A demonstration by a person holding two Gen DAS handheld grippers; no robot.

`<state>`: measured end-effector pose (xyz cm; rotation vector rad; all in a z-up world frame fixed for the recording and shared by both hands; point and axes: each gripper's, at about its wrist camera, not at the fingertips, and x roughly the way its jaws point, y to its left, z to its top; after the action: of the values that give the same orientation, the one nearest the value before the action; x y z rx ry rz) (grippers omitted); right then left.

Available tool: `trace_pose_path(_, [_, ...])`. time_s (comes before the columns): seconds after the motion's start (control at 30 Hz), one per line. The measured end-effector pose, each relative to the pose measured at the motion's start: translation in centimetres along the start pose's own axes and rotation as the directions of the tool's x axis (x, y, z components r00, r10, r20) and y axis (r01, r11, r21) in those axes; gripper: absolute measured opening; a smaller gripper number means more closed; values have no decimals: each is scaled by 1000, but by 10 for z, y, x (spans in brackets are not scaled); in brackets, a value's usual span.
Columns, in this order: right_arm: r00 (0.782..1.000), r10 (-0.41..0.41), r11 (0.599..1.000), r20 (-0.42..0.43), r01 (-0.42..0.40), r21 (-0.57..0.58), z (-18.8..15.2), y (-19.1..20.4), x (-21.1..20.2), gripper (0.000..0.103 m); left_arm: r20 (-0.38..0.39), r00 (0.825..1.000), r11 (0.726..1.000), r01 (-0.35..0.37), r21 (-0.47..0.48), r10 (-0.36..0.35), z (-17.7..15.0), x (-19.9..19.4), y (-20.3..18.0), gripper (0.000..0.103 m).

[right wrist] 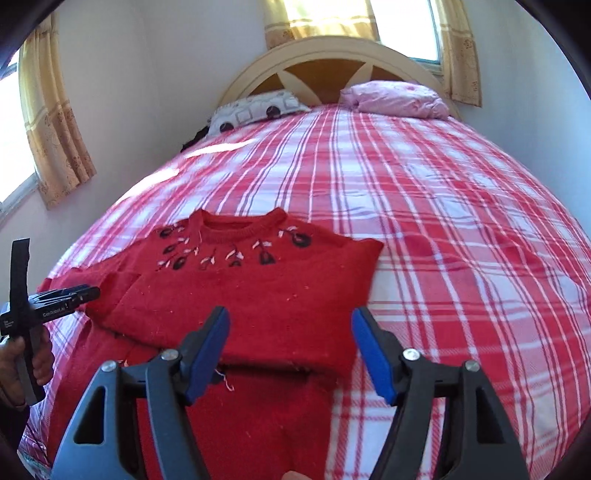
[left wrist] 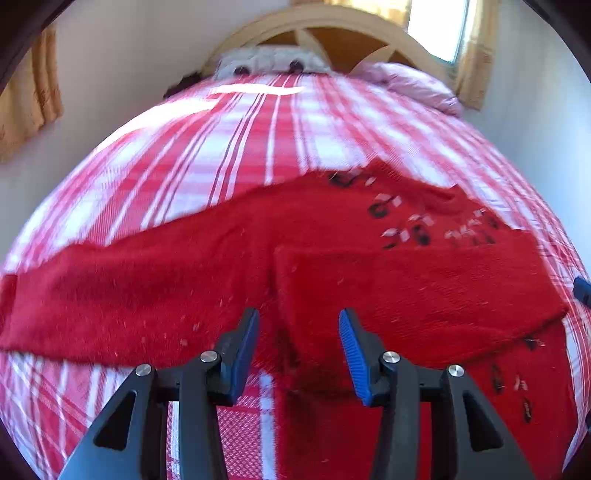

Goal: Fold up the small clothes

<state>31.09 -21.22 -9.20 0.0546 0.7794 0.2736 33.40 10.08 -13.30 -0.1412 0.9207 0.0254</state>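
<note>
Nearest us, the right gripper has its blue pads spread wide with nothing pinched between them, hovering over the lower part of the red sweater. Our left gripper also stands parted, nothing clamped, its pads above the sweater's folded edge. In the right wrist view we see the left gripper again at the left edge, held in a hand, next to a sleeve. The sweater lies flat on the red-and-white plaid bedspread, near the foot of the bed, left of centre, neckline pointing away, dark flower embroidery across the chest. Farther off: a grey patterned pillow, a pink pillow, the arched headboard, curtained windows.
</note>
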Motion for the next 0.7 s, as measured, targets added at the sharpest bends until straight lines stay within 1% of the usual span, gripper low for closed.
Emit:
trace_pose_path(0.07, [998, -12, 999, -65, 9, -40, -4, 6, 17, 69, -21, 1000, 1000, 5, -17, -5, -5, 5, 7, 47])
trace_pose_path(0.13, [989, -24, 997, -149, 13, -73, -15, 9, 37, 69, -13, 1000, 1000, 11, -8, -11, -9, 4, 10, 47])
trace_pose_path(0.17, [981, -49, 995, -187, 31, -97, -22, 10, 46, 69, -13, 1000, 1000, 7, 6, -7, -11, 2, 10, 47])
trace_pose_path(0.2, [976, -90, 989, -197, 63, -136, -29, 12, 51, 69, -15, 1000, 1000, 5, 15, -4, -13, 1, 9, 47])
trace_pose_path(0.23, [977, -113, 982, -183, 82, -169, -33, 14, 49, 69, -15, 1000, 1000, 3, 23, -3, -14, -1, 8, 47])
trace_pose_path(0.3, [976, -129, 977, -176, 94, -191, -35, 16, 44, 69, -15, 1000, 999, -9, 38, 10, -18, -3, 4, 48])
trace_pose_path(0.37, [980, -115, 982, -164, 88, -164, -31, 16, 35, 69, -12, 1000, 999, -8, 37, 8, -21, -5, 3, 48])
trace_pose_path(0.43, [989, -79, 989, -125, 61, -136, -24, 20, 20, 69, -8, 1000, 1000, -11, 28, 11, -24, -6, 3, 48])
trace_pose_path(0.5, [992, -68, 987, -108, 51, -155, -18, 30, 17, 69, 3, 1000, 1000, -17, 11, 17, -29, -5, 5, 54])
trace_pose_path(0.53, [991, -77, 984, -107, 58, -166, -16, 34, 21, 69, 9, 1000, 1000, -20, 5, 19, -30, -5, 6, 55])
trace_pose_path(0.57, [990, -78, 983, -116, 57, -172, -17, 39, 26, 69, 11, 1000, 1000, -16, -1, 16, -30, -4, 7, 56])
trace_pose_path(0.63, [983, -64, 986, -170, 36, -162, -20, 41, 44, 67, 6, 1000, 1000, 2, -18, -2, -29, -4, 11, 56])
trace_pose_path(0.7, [972, -90, 987, -215, 58, -152, -28, 37, 60, 68, 6, 1000, 1000, 6, -22, -6, -29, -7, 12, 56])
